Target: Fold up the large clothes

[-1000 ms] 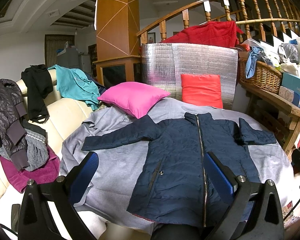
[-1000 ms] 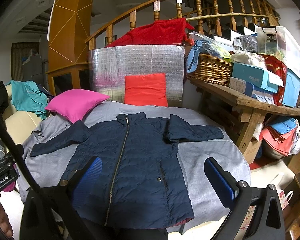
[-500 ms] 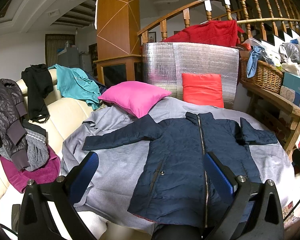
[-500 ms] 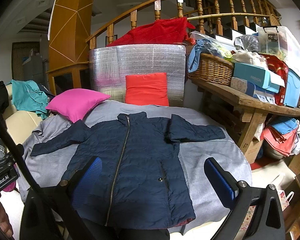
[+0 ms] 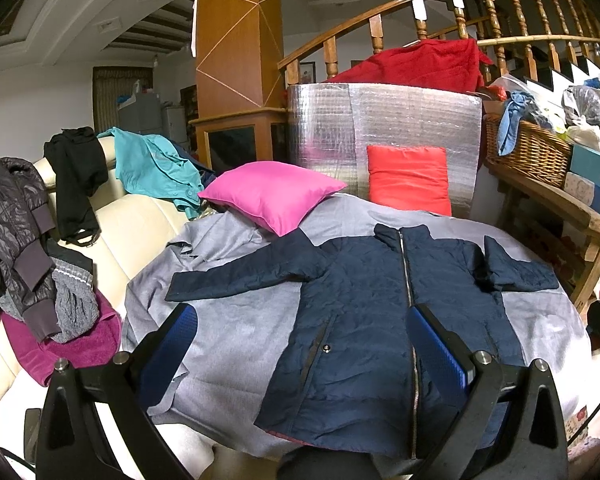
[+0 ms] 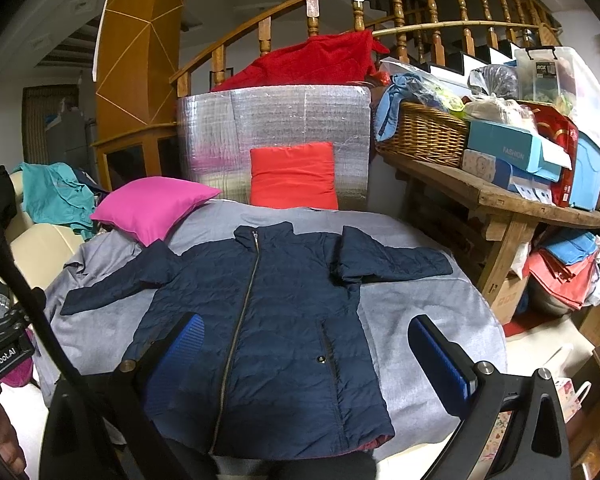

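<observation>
My left hand-held gripper (image 5: 300, 344) and my right hand-held gripper (image 6: 312, 354) both have their blue fingers wide apart and hold nothing. They hang over the near edge of the navy puffer jacket (image 5: 384, 312), which lies flat and zipped up, front side up, with both sleeves out to the sides. I think a few things could go wrong. The jacket is puffy and looks slippery, so a small pinch may slide off, or I may grab only the top layer and leave the back behind. I could also pinch the gray cloth (image 5: 236, 328) under it and drag that along too. The bottom of the jacket sits right at the near edge, so a pull toward me could slide it off. The left sleeve (image 5: 236, 276) reaches close to the pink pillow (image 5: 276, 194), and a big swing could bump it. The jacket lies on a round surface covered by the gray cloth; I cannot tell what is under it. A red cushion (image 6: 294, 176) leans on a shiny silver sheet (image 6: 272, 136) at the back. The room is crowded, with clothes on a cream sofa (image 5: 132, 232), a wicker basket (image 6: 420, 134) and boxes on a wooden bench (image 6: 512, 204), and stairs behind.
</observation>
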